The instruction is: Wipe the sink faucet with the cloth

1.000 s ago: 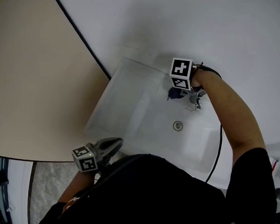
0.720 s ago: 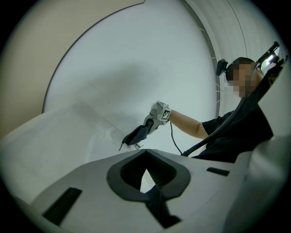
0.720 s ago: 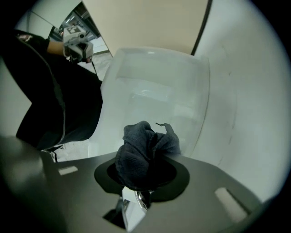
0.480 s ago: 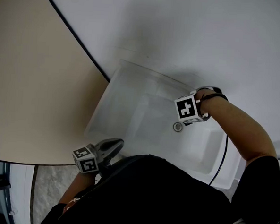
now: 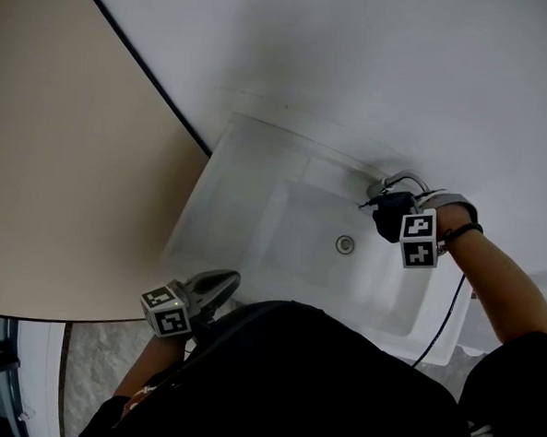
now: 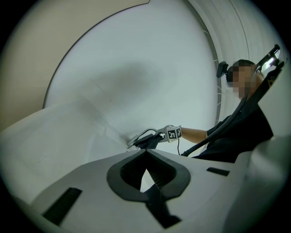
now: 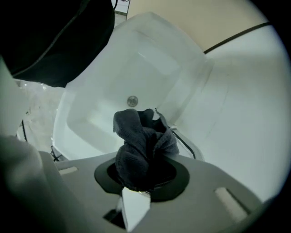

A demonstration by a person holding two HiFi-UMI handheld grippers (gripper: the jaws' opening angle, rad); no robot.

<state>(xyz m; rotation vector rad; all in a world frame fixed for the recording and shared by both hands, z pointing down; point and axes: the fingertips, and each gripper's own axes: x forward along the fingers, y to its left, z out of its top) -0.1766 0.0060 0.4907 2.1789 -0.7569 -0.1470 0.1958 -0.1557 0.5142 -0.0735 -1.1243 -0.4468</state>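
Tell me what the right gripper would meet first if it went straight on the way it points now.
Most likely the faucet: the right gripper is shut on the dark cloth, which bunches right at its chrome arc. Beyond lies the sink basin. Whether cloth and metal touch is unclear.

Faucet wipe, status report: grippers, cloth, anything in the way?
Right gripper shut on the cloth, at the faucet. Left gripper shut, empty, by the sink front rim. Nothing in the way.
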